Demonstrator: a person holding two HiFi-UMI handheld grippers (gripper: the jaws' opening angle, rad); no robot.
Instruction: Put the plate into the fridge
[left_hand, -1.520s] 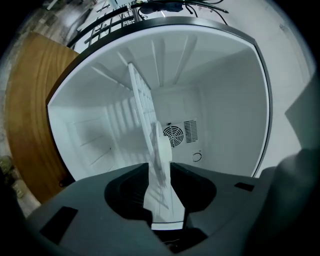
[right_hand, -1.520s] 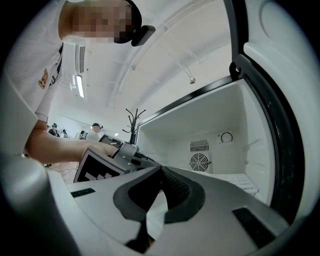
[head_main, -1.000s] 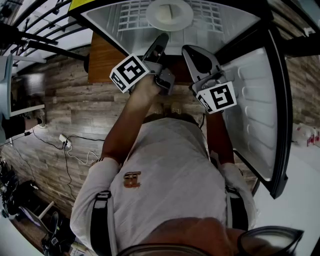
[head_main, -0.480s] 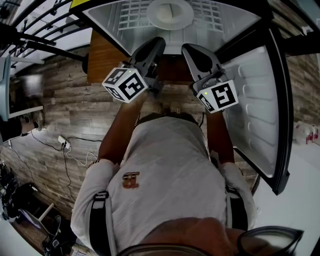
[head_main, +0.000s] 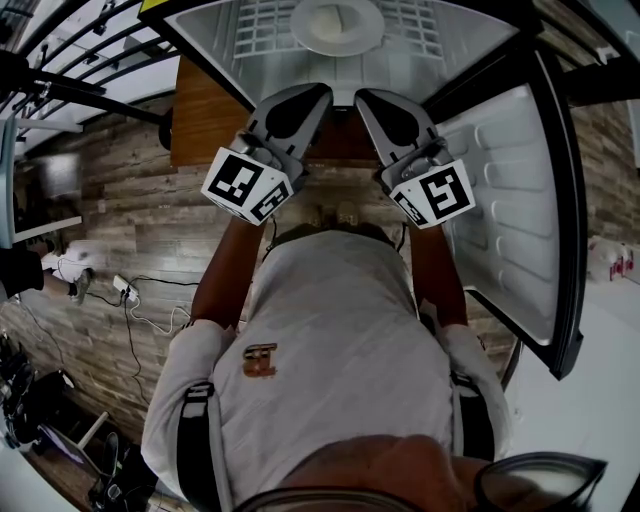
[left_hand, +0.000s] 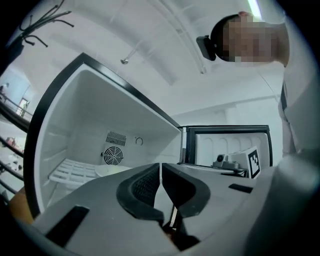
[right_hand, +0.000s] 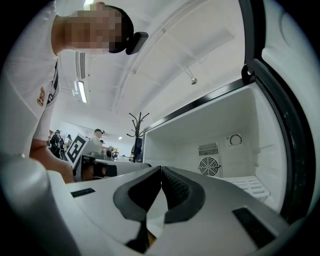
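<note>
Item: plate (head_main: 337, 25), round, white, smooth, lying on the white wire shelf (head_main: 255, 35) inside the open fridge (head_main: 400, 68), at twelve o'clock from me. My left gripper (head_main: 318, 92) has just been closing its jaws; the ridged dark pads are meeting on nothing. My right gripper (head_main: 362, 95) is sitting clenched, likewise empty. The gripper views alone are showing the round fan grille (left_hand: 113, 155); the head view alone is showing the wood-plank floor (head_main: 130, 220).

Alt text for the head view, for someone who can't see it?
A white plate sits on the wire shelf inside the open fridge. In front of it, a person holds the left gripper and right gripper side by side, both empty and shut; the left one's jaws have just been closing.
</note>
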